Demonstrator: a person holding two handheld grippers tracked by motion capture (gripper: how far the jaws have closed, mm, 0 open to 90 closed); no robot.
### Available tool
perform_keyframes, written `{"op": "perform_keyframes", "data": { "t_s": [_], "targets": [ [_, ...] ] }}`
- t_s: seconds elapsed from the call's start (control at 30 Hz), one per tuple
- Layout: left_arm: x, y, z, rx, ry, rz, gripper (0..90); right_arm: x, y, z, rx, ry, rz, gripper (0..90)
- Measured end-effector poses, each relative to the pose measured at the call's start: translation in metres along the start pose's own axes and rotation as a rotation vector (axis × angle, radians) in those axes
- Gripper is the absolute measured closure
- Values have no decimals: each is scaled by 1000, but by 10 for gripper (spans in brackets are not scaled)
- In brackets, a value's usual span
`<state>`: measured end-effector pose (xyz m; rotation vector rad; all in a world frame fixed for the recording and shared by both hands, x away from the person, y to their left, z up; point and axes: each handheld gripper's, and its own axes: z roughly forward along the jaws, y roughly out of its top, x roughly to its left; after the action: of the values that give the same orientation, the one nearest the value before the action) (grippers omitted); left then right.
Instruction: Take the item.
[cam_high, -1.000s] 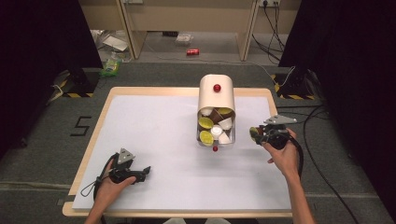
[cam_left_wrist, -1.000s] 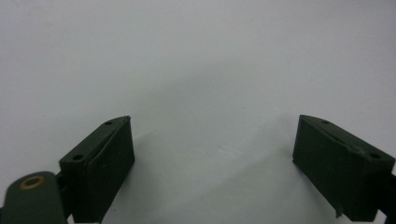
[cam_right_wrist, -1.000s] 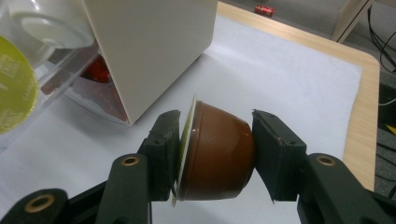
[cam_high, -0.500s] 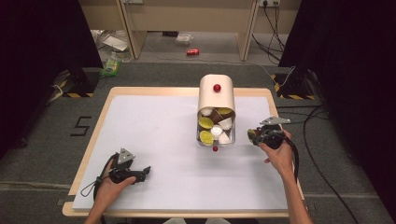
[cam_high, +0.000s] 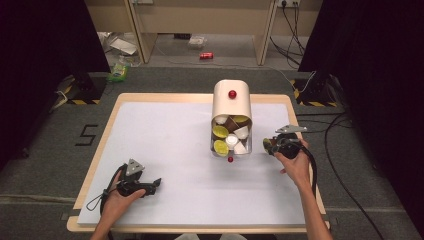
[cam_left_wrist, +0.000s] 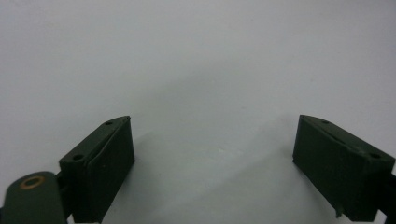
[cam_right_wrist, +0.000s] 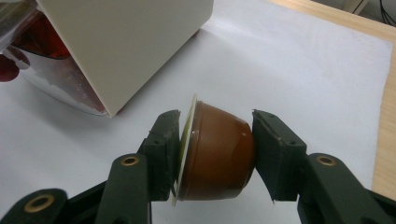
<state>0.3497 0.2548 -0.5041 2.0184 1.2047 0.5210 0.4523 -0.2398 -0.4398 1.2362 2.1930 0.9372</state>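
Your left gripper rests near the table's front edge, jaws wide and empty; farther off, your right gripper clamps a brown coffee capsule just beside the cream dispenser.

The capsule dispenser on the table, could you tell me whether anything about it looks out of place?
Yes: the dispenser lies on its side, capsules crowding its open end. One brown capsule is out, clamped sideways in the right tongs.
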Motion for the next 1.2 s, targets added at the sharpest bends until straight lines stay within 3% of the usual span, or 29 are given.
{"op": "perform_keyframes", "data": {
  "t_s": [0.6,1.2],
  "targets": [
    [0,0,0,0,0,0,118,9,6,21,20,20,-12,534],
    [0,0,0,0,0,0,118,10,6,37,33,29,10,532]
  ]
}}
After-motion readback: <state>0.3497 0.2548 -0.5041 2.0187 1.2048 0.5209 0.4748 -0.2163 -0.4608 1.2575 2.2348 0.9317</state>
